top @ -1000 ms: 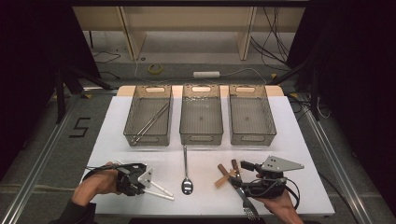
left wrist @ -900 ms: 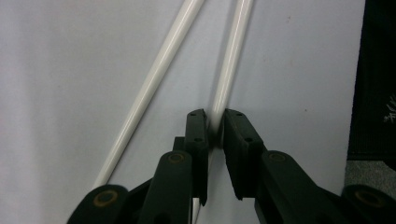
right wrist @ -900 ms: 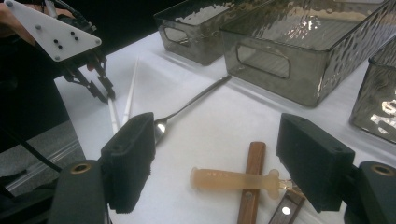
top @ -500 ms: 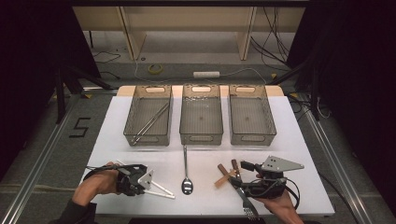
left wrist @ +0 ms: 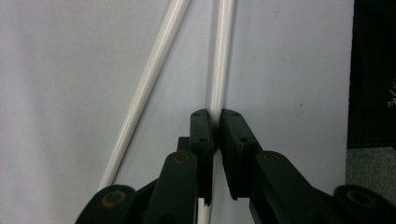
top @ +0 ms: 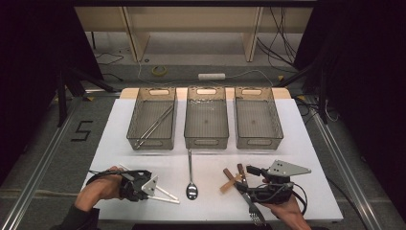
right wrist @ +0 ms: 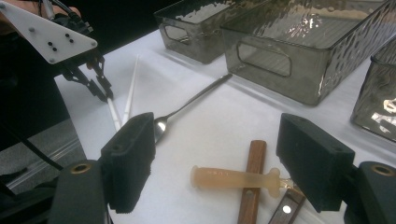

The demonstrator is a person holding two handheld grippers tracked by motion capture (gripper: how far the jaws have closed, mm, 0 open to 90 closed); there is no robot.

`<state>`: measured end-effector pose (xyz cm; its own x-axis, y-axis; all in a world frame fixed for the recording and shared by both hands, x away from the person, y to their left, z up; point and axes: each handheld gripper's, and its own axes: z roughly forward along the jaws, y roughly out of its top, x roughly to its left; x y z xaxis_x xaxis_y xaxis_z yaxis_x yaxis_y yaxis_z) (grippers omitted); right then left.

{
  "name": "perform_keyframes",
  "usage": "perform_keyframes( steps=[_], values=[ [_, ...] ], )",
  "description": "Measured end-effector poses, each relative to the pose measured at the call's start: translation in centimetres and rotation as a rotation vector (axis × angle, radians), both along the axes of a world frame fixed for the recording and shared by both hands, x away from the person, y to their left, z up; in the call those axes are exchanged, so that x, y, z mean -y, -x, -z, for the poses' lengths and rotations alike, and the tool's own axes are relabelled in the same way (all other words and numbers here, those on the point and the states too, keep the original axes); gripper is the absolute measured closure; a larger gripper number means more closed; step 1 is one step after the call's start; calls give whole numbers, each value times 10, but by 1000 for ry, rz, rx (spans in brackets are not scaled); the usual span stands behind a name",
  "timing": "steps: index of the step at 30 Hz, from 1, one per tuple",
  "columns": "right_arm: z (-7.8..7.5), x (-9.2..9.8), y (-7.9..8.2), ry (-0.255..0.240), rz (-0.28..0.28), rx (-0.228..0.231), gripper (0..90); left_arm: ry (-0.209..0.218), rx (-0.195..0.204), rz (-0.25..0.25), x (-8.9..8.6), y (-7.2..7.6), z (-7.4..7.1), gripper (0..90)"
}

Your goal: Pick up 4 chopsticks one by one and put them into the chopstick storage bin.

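Since the left gripper [left wrist: 214, 122] has its jaws pinched on just one white chopstick [left wrist: 219, 70], with the jaws having just been closing, the second chopstick [left wrist: 149, 84] lying splayed beside it would likely stay behind, and the thin round stick could swivel or slip out when lifted. Ahead of the grippers stand three clear bins: the left bin [top: 139, 125] holds metal chopsticks [top: 154, 126], the middle bin [top: 206, 142] and right bin [top: 258, 142] look empty. Wide open, the right gripper [right wrist: 215, 168] holds nothing, poised over a beige handle [right wrist: 233, 178].
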<state>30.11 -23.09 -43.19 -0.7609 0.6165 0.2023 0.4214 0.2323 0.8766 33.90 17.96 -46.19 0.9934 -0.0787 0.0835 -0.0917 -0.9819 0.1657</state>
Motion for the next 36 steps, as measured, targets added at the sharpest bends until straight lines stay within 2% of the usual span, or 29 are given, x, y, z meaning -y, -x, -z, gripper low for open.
perform_keyframes(
  steps=[11, 21, 23, 24, 27, 29, 33, 36],
  values=[
    [0, 0, 0, 1, -1, 0, 292, -7, 10, 37, 0, 1, -1, 839],
    [0, 0, 0, 2, -1, 1, 292, 6, 1, 29, -3, 2, -2, 841],
    [0, 0, 0, 3, 0, 0, 292, 12, -16, 23, -3, 2, -5, 842],
    [0, 0, 0, 3, 0, 0, 292, 9, -5, 26, -2, 2, -7, 842],
    [0, 0, 0, 3, 1, -3, 292, 45, -13, 14, -1, 3, -13, 842],
    [0, 0, 0, 3, 1, 0, 292, 66, -26, -13, 0, 3, -17, 842],
    [0, 1, -1, 2, 1, -2, 292, 124, -20, -72, 2, 1, -27, 841],
    [0, 1, -1, 2, 0, -1, 292, 178, 7, -132, 5, 0, -36, 841]
  ],
)
